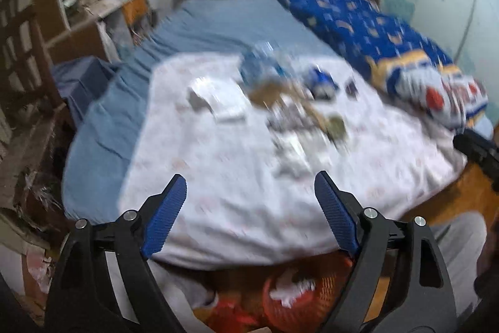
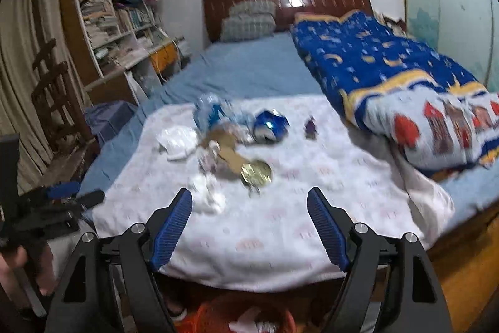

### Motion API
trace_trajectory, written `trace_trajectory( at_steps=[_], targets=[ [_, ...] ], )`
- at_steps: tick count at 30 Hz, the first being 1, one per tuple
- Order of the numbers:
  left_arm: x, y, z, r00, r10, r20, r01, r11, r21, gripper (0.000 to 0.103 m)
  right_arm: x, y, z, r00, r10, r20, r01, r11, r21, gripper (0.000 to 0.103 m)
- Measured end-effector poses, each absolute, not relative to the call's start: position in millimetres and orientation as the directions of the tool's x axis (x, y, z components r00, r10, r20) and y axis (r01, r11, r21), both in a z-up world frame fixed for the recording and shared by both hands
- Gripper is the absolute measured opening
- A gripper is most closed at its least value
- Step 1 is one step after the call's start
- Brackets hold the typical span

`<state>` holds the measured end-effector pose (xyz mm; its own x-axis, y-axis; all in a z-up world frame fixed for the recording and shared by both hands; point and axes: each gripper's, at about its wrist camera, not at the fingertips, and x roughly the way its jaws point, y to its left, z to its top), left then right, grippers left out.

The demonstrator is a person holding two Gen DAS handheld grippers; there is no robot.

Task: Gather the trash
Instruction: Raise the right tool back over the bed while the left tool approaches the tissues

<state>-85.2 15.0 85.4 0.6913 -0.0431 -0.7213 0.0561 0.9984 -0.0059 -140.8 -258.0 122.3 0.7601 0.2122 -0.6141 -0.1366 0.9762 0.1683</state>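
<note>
Trash lies in a loose pile on a white cloth (image 2: 280, 223) at the foot of the bed: crumpled white paper (image 2: 177, 142), a blue crushed wrapper (image 2: 269, 125), brown cardboard (image 2: 226, 150), a round gold lid (image 2: 255, 172), a small purple scrap (image 2: 310, 127) and white tissue (image 2: 210, 192). The left wrist view shows the same pile blurred (image 1: 290, 111). An orange basket (image 2: 249, 317) with paper in it stands on the floor below the bed edge; it also shows in the left wrist view (image 1: 299, 286). My left gripper (image 1: 249, 195) and my right gripper (image 2: 249, 208) are both open and empty, short of the pile.
A blue patterned quilt (image 2: 389, 77) lies folded along the bed's right side. Pillows (image 2: 249, 21) lean on the wooden headboard. A cluttered bookshelf (image 2: 109, 21) and a wooden chair (image 2: 53, 102) stand at the left. The left gripper shows at the left edge (image 2: 46, 208).
</note>
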Motion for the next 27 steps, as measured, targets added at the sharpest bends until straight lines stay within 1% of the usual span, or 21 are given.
trace_trajectory(
  at_steps=[2,5,7,15,22,23,24,27],
  targets=[
    [-83,23,90,0.727,-0.024,-0.686,0.034,0.999,0.001,0.084,-135,-250,119,0.777,0.225,-0.588,-0.158,0.974,0.164,0.076],
    [-77,34,89,0.757,-0.008,-0.653,0.016,1.000,0.006,0.084,-127,-234,100,0.774,0.245,-0.584,-0.175,0.969,0.174,0.075],
    [-71,38,81,0.747,0.016,-0.664,0.005,1.000,0.029,0.084,-125,-226,90,0.767,0.255,-0.589,-0.184,0.966,0.179,0.074],
    [-62,51,66,0.729,0.005,-0.684,-0.019,1.000,-0.014,0.084,-110,-209,65,0.740,0.278,-0.613,-0.213,0.961,0.178,0.074],
    [-55,61,51,0.708,0.006,-0.706,-0.041,0.999,-0.033,0.084,-72,-192,38,0.691,0.312,-0.653,-0.238,0.950,0.201,0.072],
    [-54,62,49,0.706,0.004,-0.709,-0.043,0.998,-0.037,0.084,-65,-188,32,0.676,0.322,-0.663,-0.247,0.947,0.208,0.071],
    [-53,63,48,0.704,0.005,-0.710,-0.046,0.998,-0.039,0.084,-56,-184,25,0.660,0.330,-0.675,-0.253,0.943,0.215,0.066],
    [-51,67,41,0.693,0.008,-0.721,-0.054,0.998,-0.042,0.084,-25,-165,2,0.607,0.350,-0.713,-0.278,0.935,0.223,0.064]
  ],
)
